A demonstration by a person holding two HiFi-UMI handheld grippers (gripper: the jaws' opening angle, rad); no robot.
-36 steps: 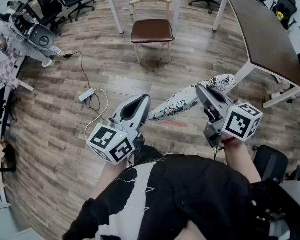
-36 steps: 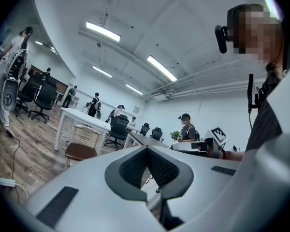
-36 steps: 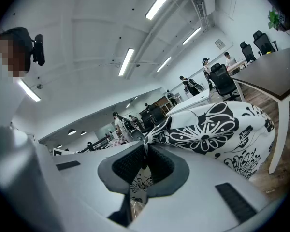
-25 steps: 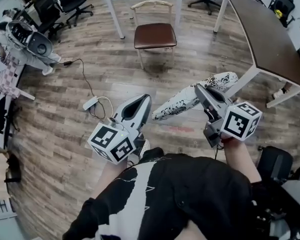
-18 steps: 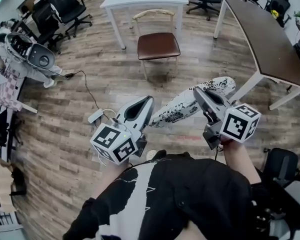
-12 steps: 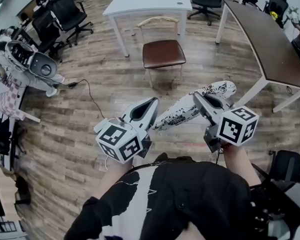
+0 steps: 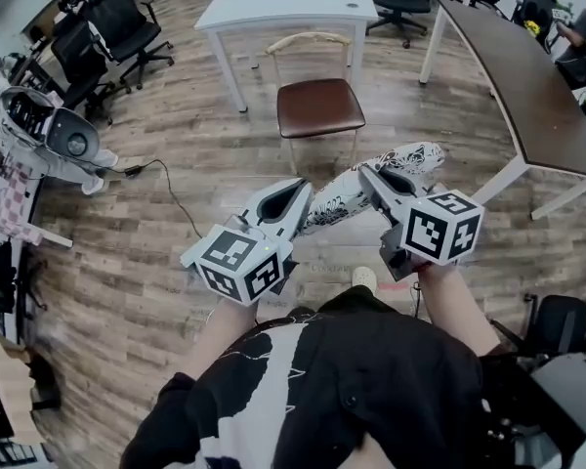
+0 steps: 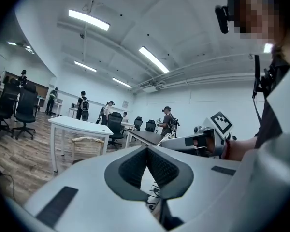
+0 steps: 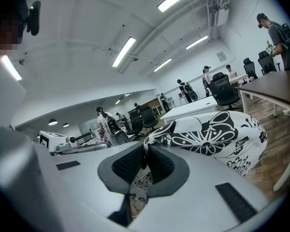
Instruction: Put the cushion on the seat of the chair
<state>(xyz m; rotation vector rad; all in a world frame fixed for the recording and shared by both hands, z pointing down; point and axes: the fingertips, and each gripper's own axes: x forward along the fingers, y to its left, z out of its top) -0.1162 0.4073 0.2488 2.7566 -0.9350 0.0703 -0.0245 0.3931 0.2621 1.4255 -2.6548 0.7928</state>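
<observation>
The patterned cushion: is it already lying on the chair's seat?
No, the cushion is held between the left hand-held gripper and the right hand-held gripper, short of the chair, whose brown seat is bare.

Open floor [image 7: 244, 154] straight ahead to chair [image 7: 319, 107] seat; white table [image 7: 288, 3] close behind it, dark table [image 7: 527, 66] right, cable [image 7: 172, 199] on floor left.
</observation>
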